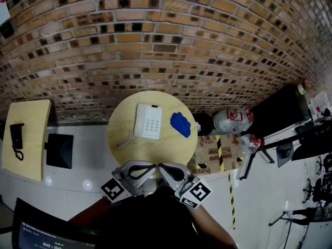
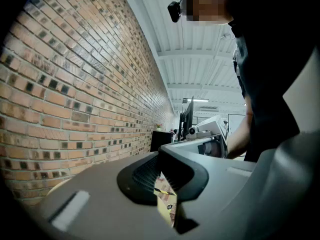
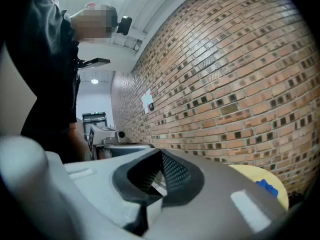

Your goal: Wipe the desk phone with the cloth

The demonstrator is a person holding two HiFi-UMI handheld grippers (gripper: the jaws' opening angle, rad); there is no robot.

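A white desk phone [image 1: 149, 121] lies on the round wooden table [image 1: 124, 115], its cord [image 1: 124, 140] curling toward the near left. To the right of the phone lies a blue cloth [image 1: 180, 124]; it also shows as a blue patch [image 3: 266, 187] on the table edge [image 3: 250, 174] in the right gripper view. My left gripper [image 1: 152, 166] and right gripper [image 1: 162, 166] hover side by side at the table's near edge, tips pointing at each other. Both are shut and empty, apart from phone and cloth. The left gripper [image 2: 161, 156] faces the right one, and the right gripper [image 3: 159, 154] faces the left one.
A brick wall [image 1: 166, 45] runs behind the table. At the left stands a second yellow table [image 1: 31, 118] with a black phone [image 1: 16, 136], and a black panel [image 1: 59, 150] beside it. Plastic bags [image 1: 231, 121], a taped cardboard box [image 1: 212, 152] and a dark desk [image 1: 280, 110] crowd the right.
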